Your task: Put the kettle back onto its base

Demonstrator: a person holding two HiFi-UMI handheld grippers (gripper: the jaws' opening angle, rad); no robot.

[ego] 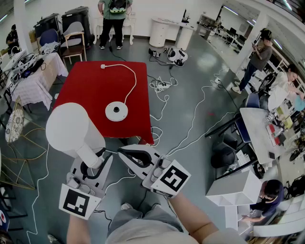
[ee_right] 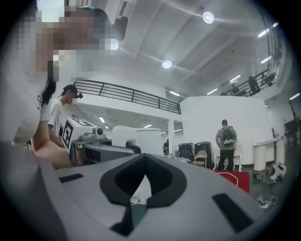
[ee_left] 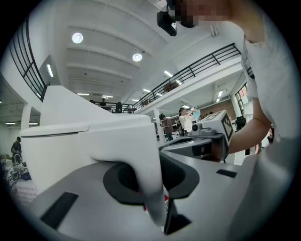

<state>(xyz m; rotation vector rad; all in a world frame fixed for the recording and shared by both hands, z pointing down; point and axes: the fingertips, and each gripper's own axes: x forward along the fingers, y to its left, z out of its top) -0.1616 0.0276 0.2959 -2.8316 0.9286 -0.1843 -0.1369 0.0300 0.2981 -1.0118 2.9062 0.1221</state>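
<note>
Kettle (ego: pixel 72 129) handle sits clamped between the left gripper (ego: pixel 92 166) fingers.

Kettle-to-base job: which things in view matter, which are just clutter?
Job:
kettle, its handle in the left gripper jaws
base
base cord
red table

Lying about:
floor cables
chair

A red-covered surface (ego: pixel 90 90) stood on a grey floor (ego: pixel 205 62) strewn with white cables (ego: pixel 161 86). A person (ego: pixel 113 24) with a backpack (ego: pixel 117 5) stood beyond it, near a chair (ego: pixel 74 47).
</note>
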